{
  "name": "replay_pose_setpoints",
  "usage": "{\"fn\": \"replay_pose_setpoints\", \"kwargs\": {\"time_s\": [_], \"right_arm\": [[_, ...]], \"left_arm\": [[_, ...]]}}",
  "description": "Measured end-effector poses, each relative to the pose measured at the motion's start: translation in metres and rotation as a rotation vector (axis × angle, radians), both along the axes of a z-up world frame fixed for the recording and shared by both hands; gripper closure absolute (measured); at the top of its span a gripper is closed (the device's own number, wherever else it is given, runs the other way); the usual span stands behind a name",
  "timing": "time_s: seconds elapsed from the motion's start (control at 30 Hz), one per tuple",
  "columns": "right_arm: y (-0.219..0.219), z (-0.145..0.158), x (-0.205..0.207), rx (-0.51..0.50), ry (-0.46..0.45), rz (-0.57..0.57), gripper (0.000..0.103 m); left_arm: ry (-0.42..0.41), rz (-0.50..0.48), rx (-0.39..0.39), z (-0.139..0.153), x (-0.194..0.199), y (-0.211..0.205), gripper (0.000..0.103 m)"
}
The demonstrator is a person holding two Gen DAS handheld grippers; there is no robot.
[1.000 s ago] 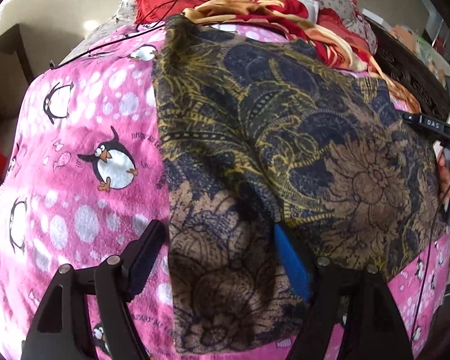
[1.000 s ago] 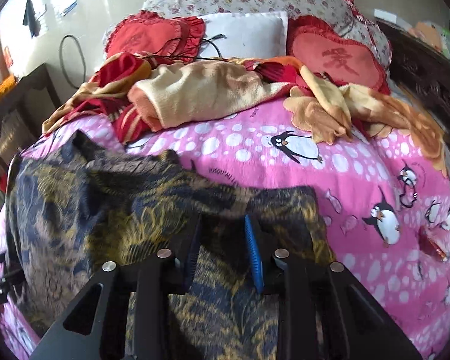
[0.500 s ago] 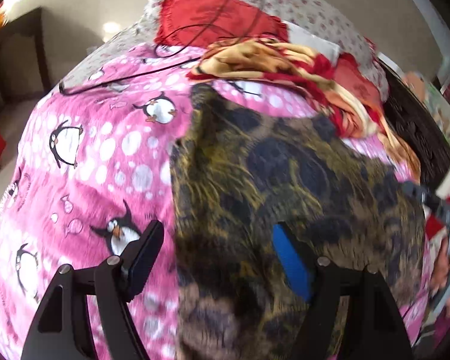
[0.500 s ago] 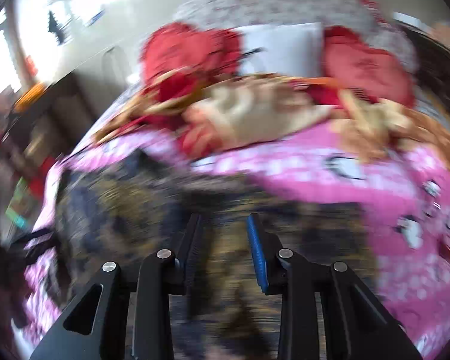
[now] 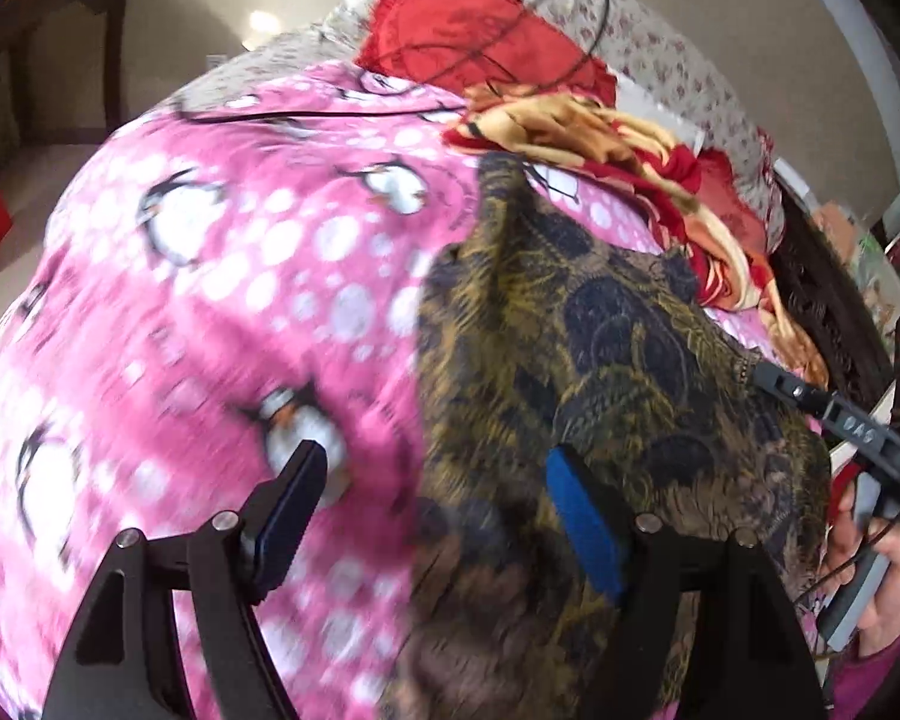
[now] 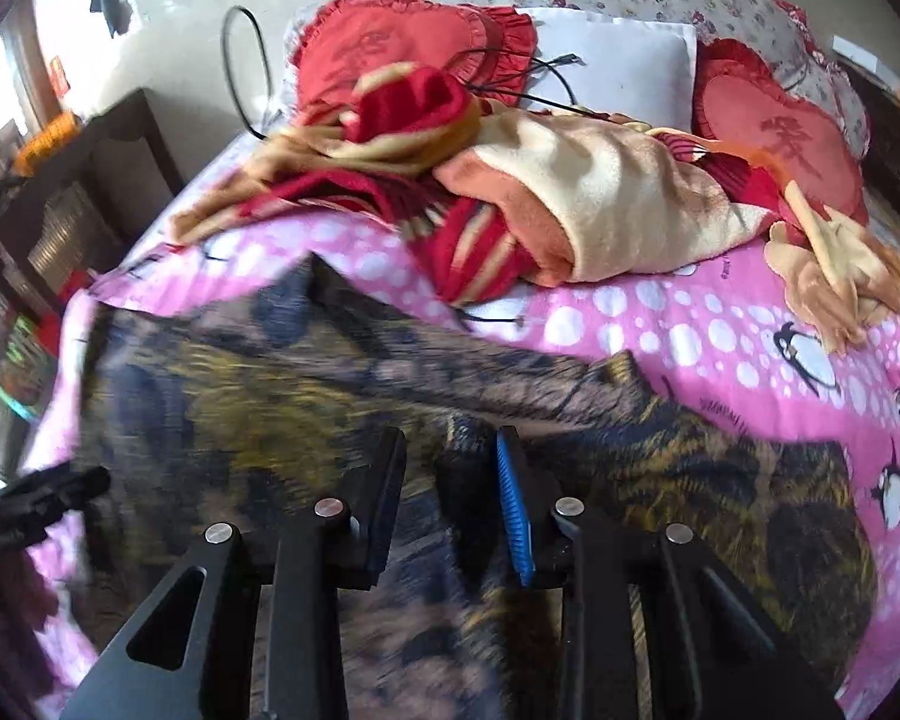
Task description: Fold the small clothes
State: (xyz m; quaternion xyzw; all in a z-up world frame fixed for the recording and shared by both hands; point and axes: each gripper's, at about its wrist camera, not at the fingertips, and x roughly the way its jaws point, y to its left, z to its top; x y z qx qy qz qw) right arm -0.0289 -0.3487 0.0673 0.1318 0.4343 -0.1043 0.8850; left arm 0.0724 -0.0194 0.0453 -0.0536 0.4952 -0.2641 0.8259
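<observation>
Readable marks: few, mostly blurred.

The right red heart cushion (image 6: 777, 135) at the far end of the bed bears a large Chinese character, too soft to read surely. The pink penguin sheet (image 6: 720, 330) carries small curved print beside the penguins, illegible. The right gripper (image 5: 858, 429) shows pale digits resembling "0A9".

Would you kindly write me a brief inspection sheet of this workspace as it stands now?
Surface: bed with pink penguin blanket.
Job's things: dark floral-patterned garment spread on the blanket, partly blurred.
Clutter: red-and-cream blanket heap, two red heart cushions, white pillow.
Grippers: left gripper open, straddling the garment's edge; right gripper open over the garment.
Cables: black cable across cushion and pillow.
Surroundings: dark wooden furniture beside the bed.
</observation>
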Motion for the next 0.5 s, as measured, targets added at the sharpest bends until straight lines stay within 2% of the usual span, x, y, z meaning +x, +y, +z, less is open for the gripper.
{"fn": "replay_pose_setpoints", "kwargs": {"time_s": [0.1,0.2,0.37,0.5], "right_arm": [[0.024,0.014,0.007,0.076,-0.027,0.070,0.058],[0.061,0.020,0.032,0.165,-0.001,0.145,0.054],[0.137,0.017,0.078,0.072,0.075,0.272,0.054],[0.179,0.006,0.109,-0.010,0.137,0.311,0.054]], "left_arm": [[0.029,0.003,-0.042,-0.008,-0.016,0.018,0.023],[0.018,0.006,-0.065,-0.011,-0.034,0.029,0.023],[0.048,0.020,-0.126,-0.017,-0.047,0.042,0.022],[0.050,0.025,-0.169,-0.021,-0.054,0.052,0.022]]}}
